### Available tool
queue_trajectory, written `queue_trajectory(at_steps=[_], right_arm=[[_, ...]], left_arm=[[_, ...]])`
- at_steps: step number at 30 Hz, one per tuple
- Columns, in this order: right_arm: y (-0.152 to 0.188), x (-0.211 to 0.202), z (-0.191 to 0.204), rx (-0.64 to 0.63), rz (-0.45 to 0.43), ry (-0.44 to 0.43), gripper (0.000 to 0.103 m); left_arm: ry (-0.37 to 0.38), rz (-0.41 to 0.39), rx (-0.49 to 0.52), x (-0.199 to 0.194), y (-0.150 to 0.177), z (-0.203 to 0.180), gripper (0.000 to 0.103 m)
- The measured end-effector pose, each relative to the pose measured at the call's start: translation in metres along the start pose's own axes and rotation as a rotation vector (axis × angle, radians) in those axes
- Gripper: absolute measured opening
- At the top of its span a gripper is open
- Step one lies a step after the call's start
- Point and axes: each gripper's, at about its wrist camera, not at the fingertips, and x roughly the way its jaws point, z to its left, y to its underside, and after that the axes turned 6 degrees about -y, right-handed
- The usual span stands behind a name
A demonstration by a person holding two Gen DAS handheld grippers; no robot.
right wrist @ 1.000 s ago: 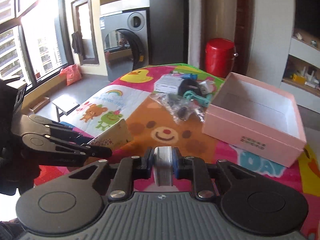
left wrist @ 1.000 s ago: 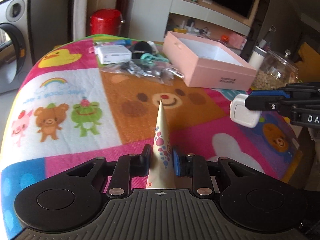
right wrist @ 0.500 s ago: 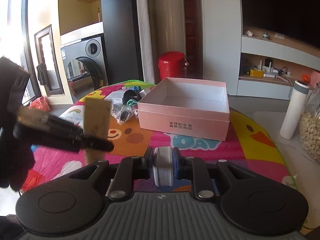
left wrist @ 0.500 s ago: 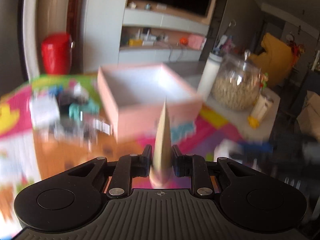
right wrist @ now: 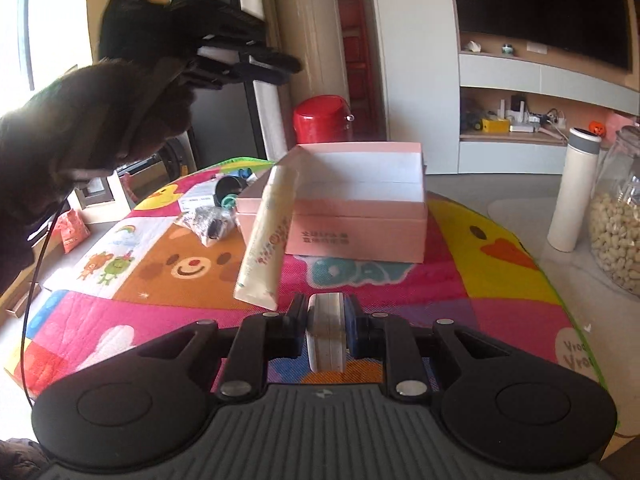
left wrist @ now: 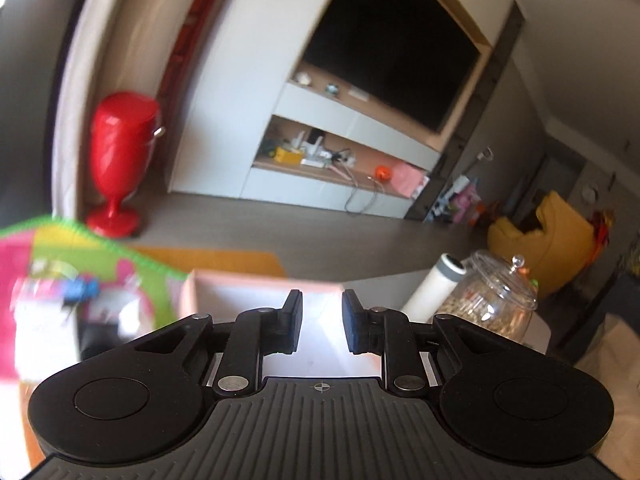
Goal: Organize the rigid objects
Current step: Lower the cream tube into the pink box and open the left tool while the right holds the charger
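My left gripper is open and empty, held above the open pink box. In the right wrist view it is high at upper left. A cream tube with red print is in mid-air, tilted, in front of the pink box's left front corner, below the left gripper. My right gripper is shut on a small white case, low over the mat in front of the box.
A pile of small items and a white carton lie on the colourful mat left of the box. A white flask and a glass jar of nuts stand at the right. A red bin is behind.
My left gripper rose, swung over the pink box and opened; the tube has left its jaws and is falling. My right gripper kept the white case and shifted slightly.
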Motion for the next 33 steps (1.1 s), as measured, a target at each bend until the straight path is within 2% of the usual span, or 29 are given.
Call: queue_trajectory(at_steps=[6,11,14,18,19,20,21,23,27,29,33], right_arm=[[0.003,0.015,0.001,0.003,0.038,0.003,0.019],[0.004,0.026,0.01,-0.021,0.054,0.004,0.019],[0.006,0.031,0.012,-0.037,0.057,0.025,0.019],[0.014,0.029,0.016,-0.08,0.049,0.07,0.022],[0.017,0.029,0.016,-0.094,0.055,0.075,0.025],[0.021,0.029,0.017,-0.107,0.06,0.078,0.034],[0.023,0.03,0.017,-0.113,0.071,0.08,0.038],[0.028,0.032,0.016,-0.115,0.076,0.096,0.038],[0.029,0.038,0.005,-0.081,0.086,0.106,0.038],[0.028,0.041,0.003,-0.075,0.085,0.099,0.037],[0.024,0.033,0.007,-0.122,0.067,0.098,0.033]], left_arm=[[-0.072,0.103,-0.034,-0.025,0.046,0.04,0.024],[0.022,0.211,-0.038,-0.024,0.086,0.039,0.024],[0.009,0.255,-0.001,-0.006,0.104,0.024,0.024],[-0.06,0.285,0.112,0.025,0.117,0.0,0.026],[-0.082,0.292,0.149,0.03,0.122,-0.007,0.032],[-0.097,0.29,0.174,0.036,0.125,-0.011,0.045],[-0.118,0.3,0.192,0.043,0.127,-0.015,0.047],[-0.15,0.28,0.229,0.05,0.13,-0.022,0.042],[-0.183,0.271,0.284,0.056,0.133,-0.033,0.043],[-0.178,0.268,0.31,0.052,0.135,-0.033,0.039],[-0.106,0.262,0.366,0.024,0.15,-0.03,0.039]])
